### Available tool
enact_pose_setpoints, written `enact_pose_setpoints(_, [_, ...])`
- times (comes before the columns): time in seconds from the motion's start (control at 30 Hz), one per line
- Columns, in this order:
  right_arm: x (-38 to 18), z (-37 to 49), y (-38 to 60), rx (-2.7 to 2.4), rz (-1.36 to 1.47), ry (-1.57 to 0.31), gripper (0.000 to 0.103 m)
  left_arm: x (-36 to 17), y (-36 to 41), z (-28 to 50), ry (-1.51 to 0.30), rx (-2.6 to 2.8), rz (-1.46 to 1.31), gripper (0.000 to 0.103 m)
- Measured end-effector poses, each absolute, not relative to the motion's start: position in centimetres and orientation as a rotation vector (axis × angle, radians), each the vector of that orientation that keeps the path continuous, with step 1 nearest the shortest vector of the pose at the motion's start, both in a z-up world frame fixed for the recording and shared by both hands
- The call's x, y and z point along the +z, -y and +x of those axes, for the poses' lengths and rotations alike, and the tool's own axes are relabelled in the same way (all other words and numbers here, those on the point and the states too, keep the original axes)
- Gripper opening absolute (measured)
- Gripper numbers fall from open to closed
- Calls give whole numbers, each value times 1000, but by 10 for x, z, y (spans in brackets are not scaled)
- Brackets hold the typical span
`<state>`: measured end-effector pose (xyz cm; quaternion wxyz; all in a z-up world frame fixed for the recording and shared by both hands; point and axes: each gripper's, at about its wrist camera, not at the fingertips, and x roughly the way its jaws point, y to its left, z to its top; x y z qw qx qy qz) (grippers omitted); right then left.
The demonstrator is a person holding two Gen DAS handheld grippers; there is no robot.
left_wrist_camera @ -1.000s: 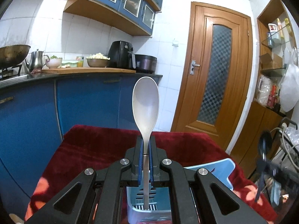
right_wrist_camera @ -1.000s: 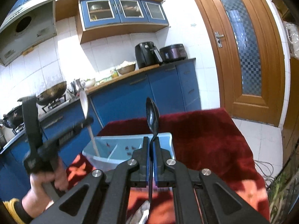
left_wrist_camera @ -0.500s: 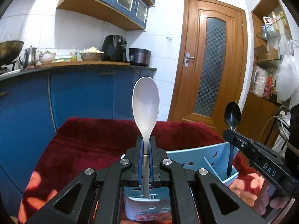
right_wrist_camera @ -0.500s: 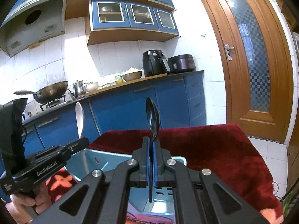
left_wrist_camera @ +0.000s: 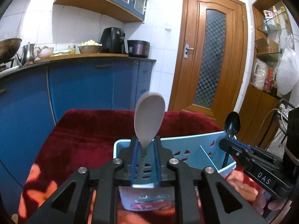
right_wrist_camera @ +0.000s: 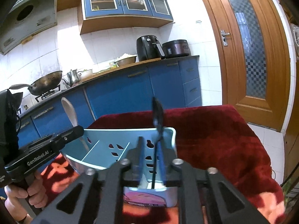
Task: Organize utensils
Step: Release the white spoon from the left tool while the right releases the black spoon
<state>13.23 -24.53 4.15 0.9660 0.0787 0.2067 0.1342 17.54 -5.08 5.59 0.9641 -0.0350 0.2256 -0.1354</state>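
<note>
**Q:** What do the two wrist views show?

**A:** A light blue caddy (left_wrist_camera: 188, 145) with inner dividers and slotted holes stands on a dark red cloth (left_wrist_camera: 89, 130) in a kitchen. Both grippers sit at its rim, one at each end.

**Q:** What is the left gripper doing?

**A:** The left gripper (left_wrist_camera: 146, 153) is released. Its blue-padded fingers (left_wrist_camera: 135, 155) stand apart, and a pale spoon (left_wrist_camera: 149, 118) stands between them, bowl up and tipped slightly to the right. The handle runs down into the caddy's end compartment. The pads do not seem to press on it, though the handle lies close to the left pad.

**Q:** And the right one?

**A:** The right gripper (right_wrist_camera: 151, 160) is also spread wide. A black spoon (right_wrist_camera: 158, 119) stands between its fingers, bowl up and blurred, with its thin handle dropping into the compartment at the caddy's other end. The handle runs just beside the right pad; I cannot tell whether they touch.

**Q:** Can each gripper be seen from the other camera?

**A:** Yes. The right wrist view shows the left gripper (right_wrist_camera: 72, 134) at the caddy's left end with the pale spoon (right_wrist_camera: 70, 112) rising behind it. The left wrist view shows the right gripper (left_wrist_camera: 227, 143) at the right end with the black spoon (left_wrist_camera: 232, 125) above it.

**Q:** What lies behind?

**A:** Blue cabinets (left_wrist_camera: 80, 85), a black air fryer (left_wrist_camera: 113, 40) on the counter, a wok (right_wrist_camera: 45, 82) on a stove, and a wooden door (left_wrist_camera: 211, 56).
</note>
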Motion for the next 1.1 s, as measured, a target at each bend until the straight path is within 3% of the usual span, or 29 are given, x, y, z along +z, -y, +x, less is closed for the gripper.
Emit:
enact_pose_setpoints(0.1, [44,129,245,272,156,-414,28,58,50,171,-474,-278,-76,21])
enact_pose_setpoints(0.3, [50,129,238,304,130,-413,46,61,43,159,-492,-277,-96,21])
enact_pose_setpoints(0.4, [49,132,232,300,86,-437,48,63,40,152,-491,-268,-100,22])
enact_pose_setpoints(0.63, [54,147,246,382,184,-603,58,66,33,141,-489,-261,-105,22])
enact_pose_setpoints(1.1, [67,102,245,385,165,-575,59,74,25,116,-497,-245,-88,22])
